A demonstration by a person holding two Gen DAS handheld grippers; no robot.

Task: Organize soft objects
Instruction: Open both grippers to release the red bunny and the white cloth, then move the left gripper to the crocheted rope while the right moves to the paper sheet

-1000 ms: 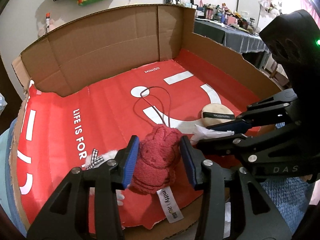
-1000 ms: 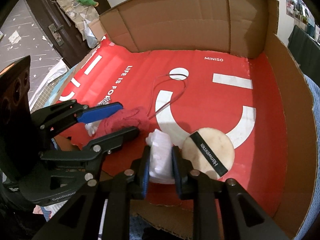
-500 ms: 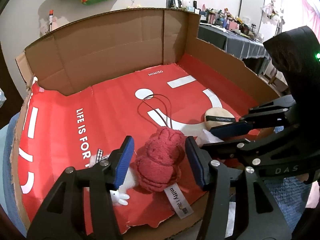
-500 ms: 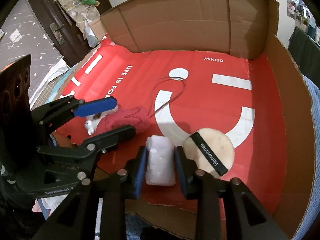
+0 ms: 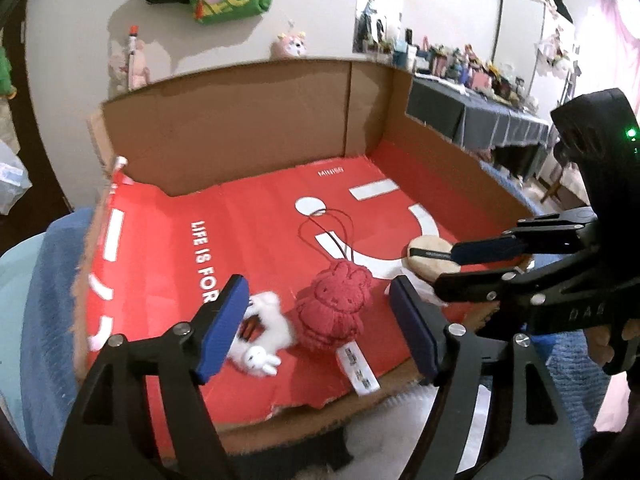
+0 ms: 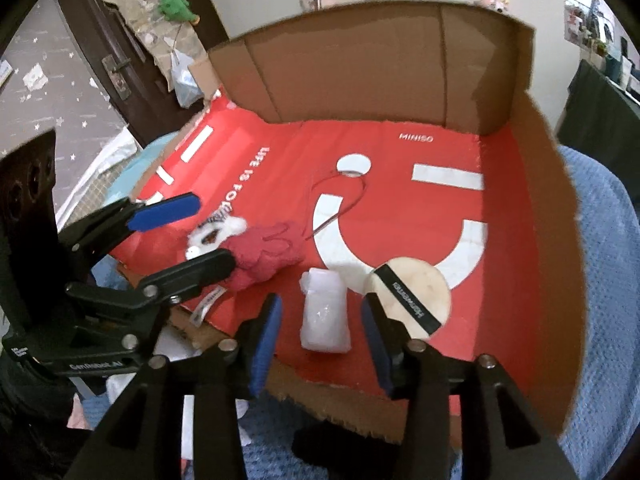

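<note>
Here, both hand-held tools hang over the near edge of a red-lined cardboard box point(image 6: 552, 240). The left gripper point(image 5: 320, 328) is opening, its pads clear of the red plush rabbit point(image 5: 336, 308) lying on the liner between them. The right gripper point(image 6: 320, 340) is likewise opening around the white wrapped bundle point(image 6: 326, 316), untouched, just beside the round powder puff point(image 6: 416, 296).

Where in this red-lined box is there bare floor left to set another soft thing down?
Free: the back half below the cardboard wall, and the right side past the round puff. Crowded: the front edge, with the red plush, white plush and white packet.
</note>
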